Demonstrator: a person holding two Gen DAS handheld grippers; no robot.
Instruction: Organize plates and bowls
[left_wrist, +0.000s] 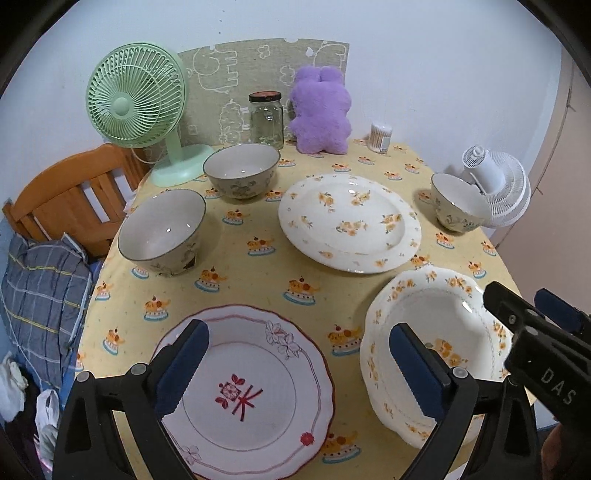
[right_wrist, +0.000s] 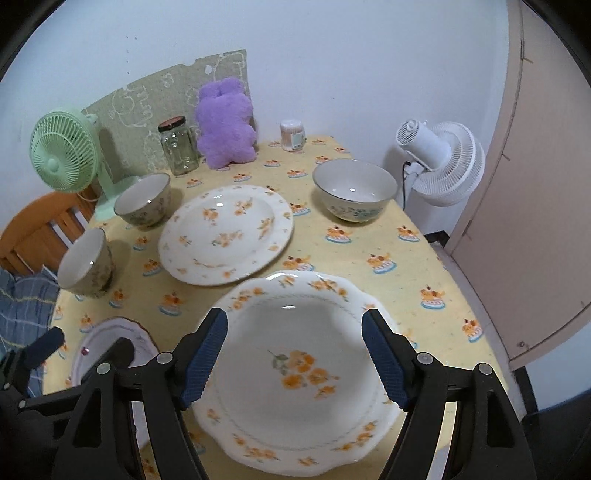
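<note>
A: Yellow cloth printed with little cakes covers your round table (left_wrist: 258, 284), pushed up to a white wall.

B: And my grippers?

A: Your left gripper (left_wrist: 299, 369) hovers with its blue pads spread wide, holding nothing, over the red-trimmed white plate with a red flower mark (left_wrist: 251, 387). Your right gripper (right_wrist: 295, 354) is likewise spread and empty, above the scalloped white plate with orange flowers (right_wrist: 295, 373).

B: Where is everything else?

A: Take the scalloped plate as your landmark. The red-trimmed plate lies just to its left. Beyond it sits the round white plate with orange flowers (right_wrist: 225, 232). Two grey-rimmed floral ceramic bowls (right_wrist: 85, 264) (right_wrist: 144, 201) stand far left of it, a third bowl (right_wrist: 354, 190) beyond it to the right. Further back are a mint-green desk fan (right_wrist: 61, 160), a clear glass jar (right_wrist: 179, 147), a purple plush toy (right_wrist: 225, 125) and a white fan (right_wrist: 443, 162).
</note>
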